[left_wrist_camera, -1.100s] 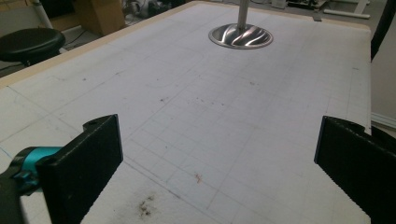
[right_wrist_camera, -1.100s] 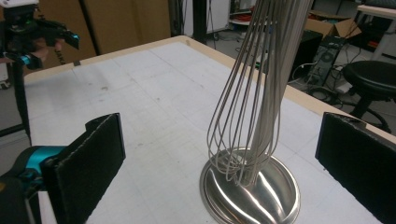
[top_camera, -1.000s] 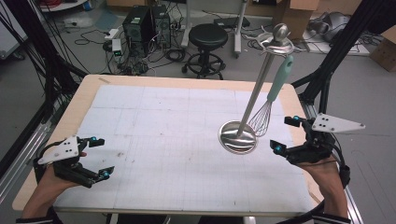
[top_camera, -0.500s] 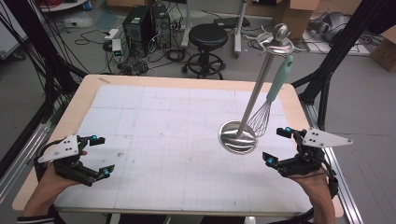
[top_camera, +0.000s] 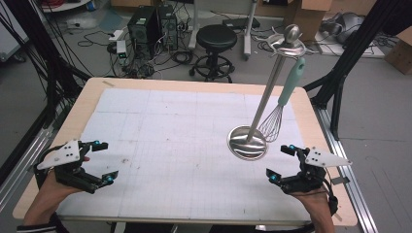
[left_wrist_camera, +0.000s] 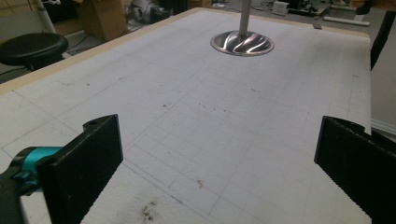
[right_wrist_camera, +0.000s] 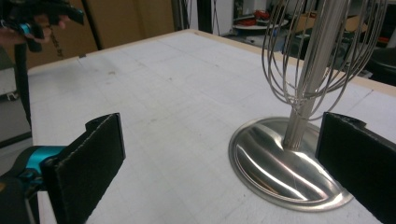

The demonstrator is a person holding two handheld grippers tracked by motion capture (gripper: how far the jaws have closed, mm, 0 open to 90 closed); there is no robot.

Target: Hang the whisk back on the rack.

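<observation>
The table [top_camera: 204, 87] carries a white gridded mat, with bare mat spreading wide to the left of the metal stand [top_camera: 248, 143]. The stand's round base sits toward the table's right edge, well inside the rim; its pole leans up to a knobbed cap in the high view, while the left gripper view cuts the pole off just above the base. A whisk [top_camera: 279, 109] with a pale green handle hangs from the cap, its wires beside the pole above the base; the right gripper view shows those wires close up but hides the handle. The right gripper [top_camera: 282, 162] rests just near the stand's base, jaws spread wide and empty. The left gripper [top_camera: 104, 162] lies well apart from the stand, also wide apart, holding nothing.
</observation>
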